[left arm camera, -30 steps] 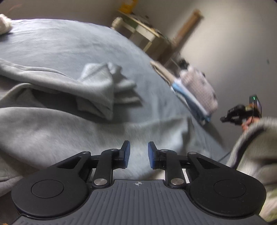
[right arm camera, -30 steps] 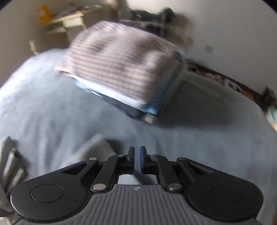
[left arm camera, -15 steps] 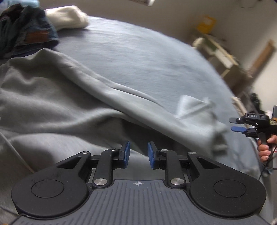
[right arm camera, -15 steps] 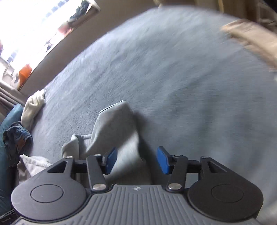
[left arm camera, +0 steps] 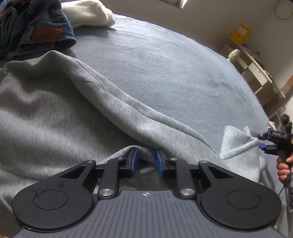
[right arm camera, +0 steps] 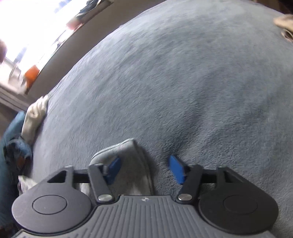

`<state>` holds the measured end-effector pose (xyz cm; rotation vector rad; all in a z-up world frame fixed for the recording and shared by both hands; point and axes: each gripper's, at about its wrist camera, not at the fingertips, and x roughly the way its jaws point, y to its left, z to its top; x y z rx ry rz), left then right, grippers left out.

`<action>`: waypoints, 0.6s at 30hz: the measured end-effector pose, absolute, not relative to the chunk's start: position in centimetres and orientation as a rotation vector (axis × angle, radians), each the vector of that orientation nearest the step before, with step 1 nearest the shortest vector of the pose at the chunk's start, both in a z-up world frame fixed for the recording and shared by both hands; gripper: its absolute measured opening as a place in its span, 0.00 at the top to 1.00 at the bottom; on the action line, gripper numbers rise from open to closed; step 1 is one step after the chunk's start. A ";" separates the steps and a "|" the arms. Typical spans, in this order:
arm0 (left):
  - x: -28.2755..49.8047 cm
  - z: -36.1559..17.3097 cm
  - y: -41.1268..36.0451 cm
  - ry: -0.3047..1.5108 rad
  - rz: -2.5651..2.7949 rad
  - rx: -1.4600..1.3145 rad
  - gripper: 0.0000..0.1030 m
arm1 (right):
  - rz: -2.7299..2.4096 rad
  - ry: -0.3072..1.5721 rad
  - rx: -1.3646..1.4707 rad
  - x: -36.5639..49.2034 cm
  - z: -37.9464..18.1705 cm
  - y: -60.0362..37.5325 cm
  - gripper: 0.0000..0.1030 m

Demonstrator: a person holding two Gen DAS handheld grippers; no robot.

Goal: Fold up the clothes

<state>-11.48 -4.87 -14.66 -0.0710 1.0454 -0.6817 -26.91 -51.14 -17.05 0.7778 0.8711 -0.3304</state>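
Blue-grey blanket covers the bed and fills most of both views. We see a big grey sweatshirt lying on it, across the left and middle of the left wrist view. Its thick hem runs from upper left down to lower right. Blue jeans and a white cloth sit at the top left, off the sweatshirt. A pale shelf stands by the wall at the far right.

Our left gripper is low in the middle of its view. Its blue pads are a little way apart, with a fold of grey cloth bunched between them. We can't tell if the pads press on it.

Our right gripper has just been closing a bit, but its blue pads are still wide apart. One corner of the sweatshirt lies between them, nearer the left pad. The right pad is over bare blanket. Nothing is pinched. In the left wrist view, that gripper shows at the right edge, w/ a hand holding its handle, just beside the sweatshirt's turned-up corner.
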 end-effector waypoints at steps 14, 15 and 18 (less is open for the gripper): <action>-11.3 -15.5 -4.8 1.027 -0.657 -0.087 0.78 | -0.478 0.737 0.590 -26.9 -9.3 -54.8 0.97; -11.3 -15.6 -4.7 1.027 -0.656 -0.091 0.77 | -0.528 0.721 0.584 -27.5 -8.5 -56.0 0.97; -11.2 -15.9 -4.6 1.028 -0.652 -0.107 0.77 | -0.688 0.680 0.590 -29.5 -7.4 -60.0 0.97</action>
